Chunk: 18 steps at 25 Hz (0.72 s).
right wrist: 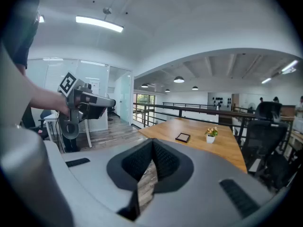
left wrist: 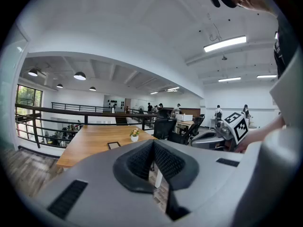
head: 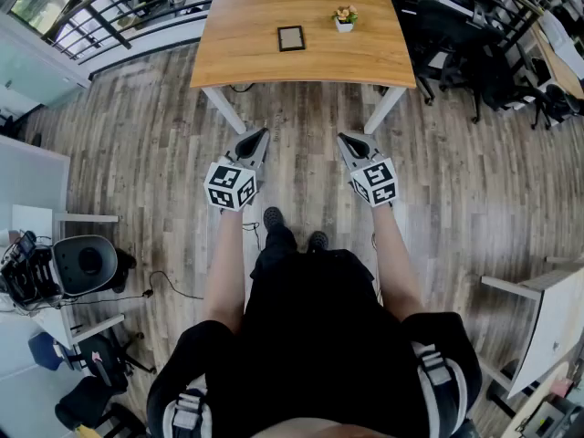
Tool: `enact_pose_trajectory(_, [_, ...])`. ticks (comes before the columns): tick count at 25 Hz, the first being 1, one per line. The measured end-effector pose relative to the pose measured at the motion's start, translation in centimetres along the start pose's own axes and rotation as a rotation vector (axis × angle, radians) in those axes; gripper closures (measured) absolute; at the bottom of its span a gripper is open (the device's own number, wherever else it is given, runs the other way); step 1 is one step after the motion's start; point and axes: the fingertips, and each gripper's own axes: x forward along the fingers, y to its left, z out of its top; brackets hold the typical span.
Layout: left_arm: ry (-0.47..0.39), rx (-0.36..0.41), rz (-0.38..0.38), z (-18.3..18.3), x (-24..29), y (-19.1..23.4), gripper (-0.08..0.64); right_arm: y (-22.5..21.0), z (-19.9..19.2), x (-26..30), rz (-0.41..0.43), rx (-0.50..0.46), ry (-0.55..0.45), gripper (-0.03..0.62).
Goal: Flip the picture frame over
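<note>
A small dark picture frame [head: 291, 38] lies flat on the wooden table [head: 246, 53], left of a little potted flower [head: 344, 18]. The frame also shows far off in the left gripper view [left wrist: 113, 145] and the right gripper view [right wrist: 182, 137]. My left gripper [head: 260, 136] and right gripper [head: 345, 140] are held side by side over the floor, well short of the table's near edge. Both are shut and hold nothing. Each points toward the table.
Black office chairs [head: 474, 57] crowd the table's right side. A metal railing [head: 109, 16] runs at the far left. A white desk [head: 547, 318] stands at the right, and a chair with gear [head: 82, 267] at the left. Wood-plank floor lies between me and the table.
</note>
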Motion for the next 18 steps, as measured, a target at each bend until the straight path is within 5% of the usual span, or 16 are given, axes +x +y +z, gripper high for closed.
enact_pose_trajectory(18, [0.026, 0.011, 0.005, -1.08, -0.21, 0.04, 0.540, 0.19, -0.50, 0.43, -0.005, 0.059, -0.003, 0.584])
